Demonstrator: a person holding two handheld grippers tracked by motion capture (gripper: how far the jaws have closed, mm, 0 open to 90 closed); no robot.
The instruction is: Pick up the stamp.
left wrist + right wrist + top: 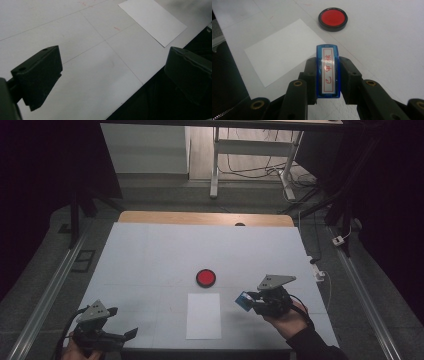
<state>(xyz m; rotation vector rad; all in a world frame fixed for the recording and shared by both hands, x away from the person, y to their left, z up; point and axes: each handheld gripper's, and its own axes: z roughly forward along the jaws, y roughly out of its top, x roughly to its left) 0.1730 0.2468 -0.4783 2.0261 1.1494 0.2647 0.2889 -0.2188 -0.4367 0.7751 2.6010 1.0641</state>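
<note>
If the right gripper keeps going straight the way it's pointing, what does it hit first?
Probably the white sheet of paper, or bare table just beside it; the right gripper, shut on the blue stamp, points between that and the red ink pad.

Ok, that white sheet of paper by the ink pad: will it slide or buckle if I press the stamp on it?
The paper lies flat and loose, so it probably slides if pushed sideways. Thin, likely floppy when lifted. The stamp pressed straight down should pin it.

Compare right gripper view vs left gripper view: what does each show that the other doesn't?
Right gripper view alone: a blue stamp with red characters clamped between its jaws, and the round red ink pad beyond. Left gripper view alone: its own jaws standing wide apart with nothing between them, and the table's near edge. Both: the white paper sheet lying on the white tabletop.
</note>
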